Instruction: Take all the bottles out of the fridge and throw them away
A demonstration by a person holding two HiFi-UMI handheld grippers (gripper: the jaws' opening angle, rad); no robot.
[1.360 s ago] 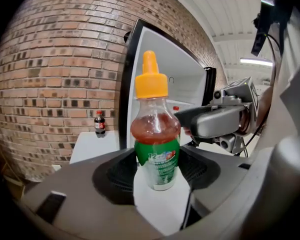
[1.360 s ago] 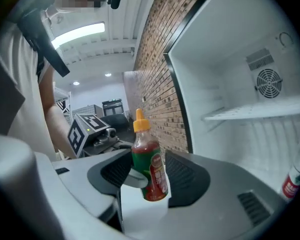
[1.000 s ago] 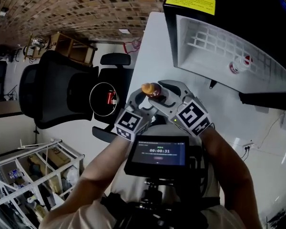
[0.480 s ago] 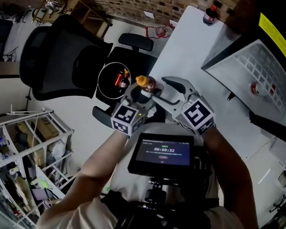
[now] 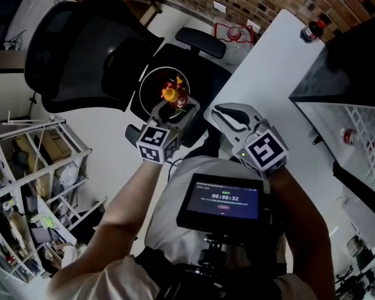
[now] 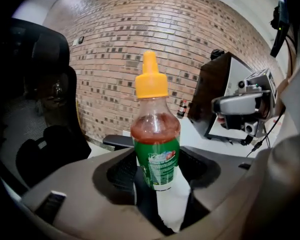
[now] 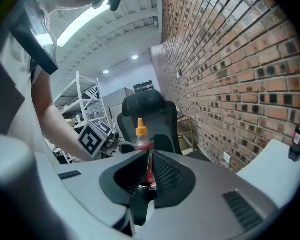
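Currently listed, by place in the head view:

- Left gripper (image 5: 175, 108), upper centre: jaws clamped on the lower body of a clear plastic sauce bottle (image 5: 169, 94) with an orange nozzle cap, green label and red contents. In the left gripper view the sauce bottle (image 6: 156, 149) stands upright between the jaws.
- Round black bin with a white rim (image 5: 151, 74), upper centre: directly under the held sauce bottle as pictured. It overlaps the seat of a black mesh office chair (image 5: 81, 49). Something red with a yellow tip shows inside, partly hidden.
- Right gripper (image 5: 220, 112), just right of the left gripper and apart from it: jaws have just been closing and now meet, with nothing between them. In the right gripper view the sauce bottle appears only beyond the jaws.
- White desk (image 5: 275, 61), upper right: a small dark bottle with a red cap (image 5: 314, 29) stands near its far end.
- Black fridge (image 5: 356, 61), right edge: a small white-and-red bottle (image 5: 348, 136) is on its white wire shelf (image 5: 369, 120).
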